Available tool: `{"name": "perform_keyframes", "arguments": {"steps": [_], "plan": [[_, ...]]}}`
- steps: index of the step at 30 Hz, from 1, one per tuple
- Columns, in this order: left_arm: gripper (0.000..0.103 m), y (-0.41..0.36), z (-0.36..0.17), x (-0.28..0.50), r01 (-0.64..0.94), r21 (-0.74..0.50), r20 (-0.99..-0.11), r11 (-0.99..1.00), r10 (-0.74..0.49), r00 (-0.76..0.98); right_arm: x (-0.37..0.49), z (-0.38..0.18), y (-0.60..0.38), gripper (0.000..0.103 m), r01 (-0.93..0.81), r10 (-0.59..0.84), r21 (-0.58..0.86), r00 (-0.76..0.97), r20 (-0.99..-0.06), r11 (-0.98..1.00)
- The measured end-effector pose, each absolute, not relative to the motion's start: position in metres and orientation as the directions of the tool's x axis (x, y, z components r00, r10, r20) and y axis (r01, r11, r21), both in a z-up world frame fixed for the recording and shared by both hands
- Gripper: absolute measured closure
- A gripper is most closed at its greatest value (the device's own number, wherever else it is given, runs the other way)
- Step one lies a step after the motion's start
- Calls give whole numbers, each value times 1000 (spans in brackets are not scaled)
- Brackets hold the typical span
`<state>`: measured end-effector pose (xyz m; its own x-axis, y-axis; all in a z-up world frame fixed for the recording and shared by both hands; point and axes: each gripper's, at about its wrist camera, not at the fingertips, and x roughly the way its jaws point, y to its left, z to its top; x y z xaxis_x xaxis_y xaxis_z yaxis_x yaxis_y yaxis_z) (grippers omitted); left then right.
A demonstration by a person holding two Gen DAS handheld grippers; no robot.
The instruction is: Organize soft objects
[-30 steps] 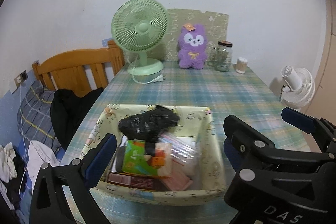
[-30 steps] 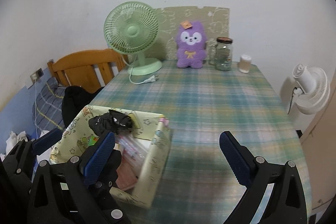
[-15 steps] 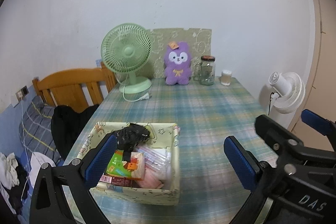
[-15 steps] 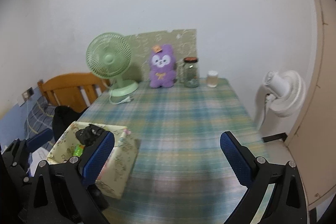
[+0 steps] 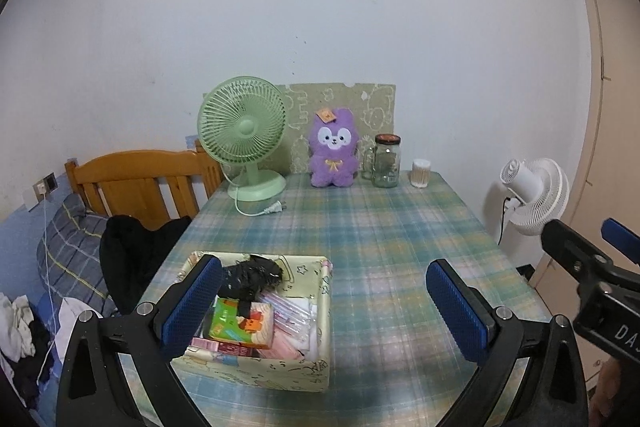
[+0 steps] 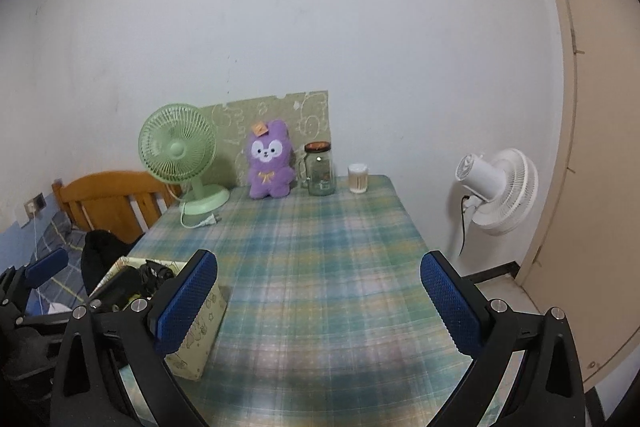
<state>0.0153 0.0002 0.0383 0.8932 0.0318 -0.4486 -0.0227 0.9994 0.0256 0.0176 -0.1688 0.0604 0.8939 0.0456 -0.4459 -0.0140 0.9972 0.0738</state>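
**Both grippers pull back from the box, jaws empty**

And there's the retreat! Over the last second both cameras have lifted up and away: the fabric box (image 5: 256,319) that filled the left wrist view a moment ago now sits small at the near edge of the bench (image 5: 384,227), and far more wall is showing. My read is that the packing stage is done or paused, with the view opening toward whatever comes next.

The left gripper (image 5: 324,303) is spread wide with nothing between its blue pads; the box lies just under its left finger, around 7 o'clock from its centre. The right gripper (image 6: 320,303) is equally splayed and empty, with the box corner (image 6: 192,339) at its 8 o'clock.

Inside the box, a crumpled black soft item (image 5: 252,275) sits on top of packets and a green carton (image 5: 236,323). Straight ahead at 12 o'clock, well apart from both grippers, the purple plush toy (image 5: 333,155) stands upright against the wall between the green fan (image 5: 244,135) and the glass jar (image 5: 386,161). It looks the likeliest soft thing left to collect.
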Motion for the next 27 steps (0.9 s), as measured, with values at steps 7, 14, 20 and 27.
{"name": "perform_keyframes", "arguments": {"steps": [7,14,20,27], "plan": [[0,7,44,3,-33,10,-425,999,34,905,7,63,-169,0,-10,40,72,900,-433,997],[0,7,43,-1,-29,13,-416,999,32,909,1,64,-163,0,-32,55,63,905,-422,998],[0,10,43,-1,-42,13,-410,999,43,911,-2,65,-158,0,-43,61,52,907,-416,998],[0,12,44,-1,-53,12,-406,998,54,912,-1,64,-156,0,-53,71,56,907,-416,997]]}}
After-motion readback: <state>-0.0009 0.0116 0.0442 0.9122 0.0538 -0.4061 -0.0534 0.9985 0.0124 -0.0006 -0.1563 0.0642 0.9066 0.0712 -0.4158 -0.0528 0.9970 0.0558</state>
